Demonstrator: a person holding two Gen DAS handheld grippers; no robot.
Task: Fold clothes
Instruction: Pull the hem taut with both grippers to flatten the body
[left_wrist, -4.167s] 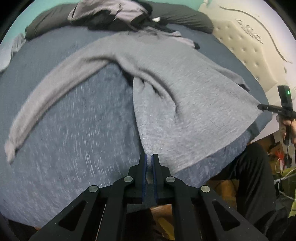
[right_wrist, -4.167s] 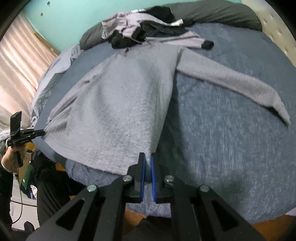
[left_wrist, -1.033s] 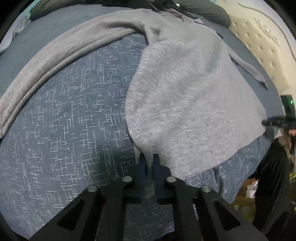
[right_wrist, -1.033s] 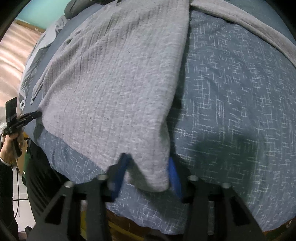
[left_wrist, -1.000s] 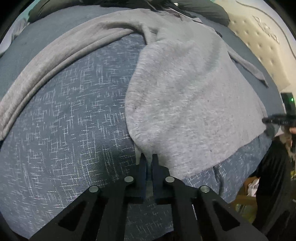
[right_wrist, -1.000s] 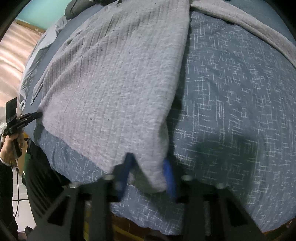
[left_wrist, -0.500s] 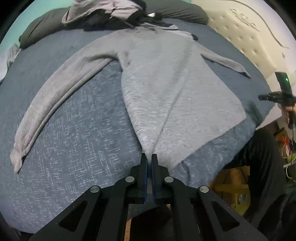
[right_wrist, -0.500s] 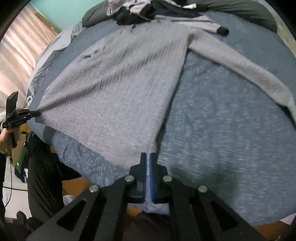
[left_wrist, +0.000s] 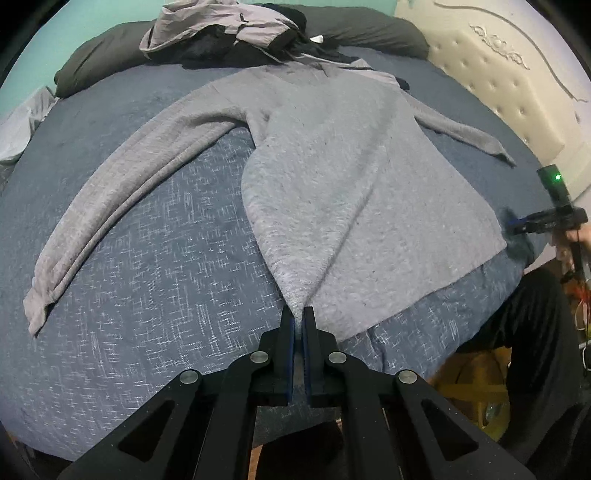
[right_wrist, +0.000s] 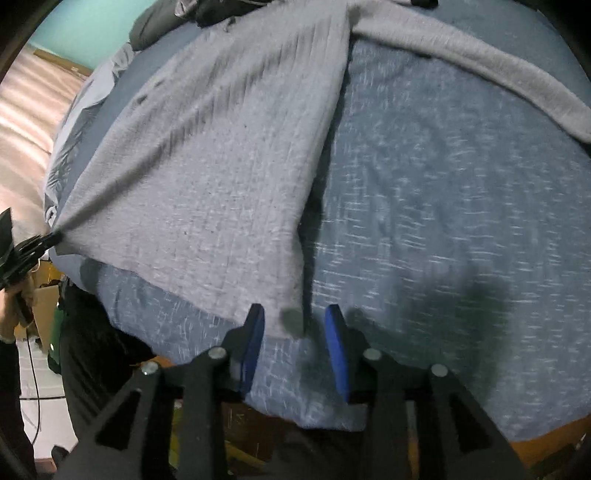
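Observation:
A grey long-sleeved sweater (left_wrist: 351, 184) (right_wrist: 221, 166) lies spread on the blue bedcover (left_wrist: 147, 258), both sleeves stretched out to the sides. My left gripper (left_wrist: 299, 314) is shut on one bottom corner of the hem and pulls it taut; the right wrist view shows it at the far left (right_wrist: 51, 236). My right gripper (right_wrist: 295, 317) has its jaws opening. The other hem corner lies between the blue pads (right_wrist: 255, 332) without being pinched. In the left wrist view the right gripper (left_wrist: 515, 225) stands just off that corner.
A heap of grey and black clothes (left_wrist: 229, 33) and dark pillows (left_wrist: 369, 33) lie at the head of the bed. A cream tufted headboard (left_wrist: 498, 92) stands to the right. A person's dark trouser leg (left_wrist: 535, 332) is at the bed's near edge.
The left gripper has risen, keeping its hem corner. The right gripper closed on the other corner half a second ago and has now opened, and that corner lies loose between its pads.

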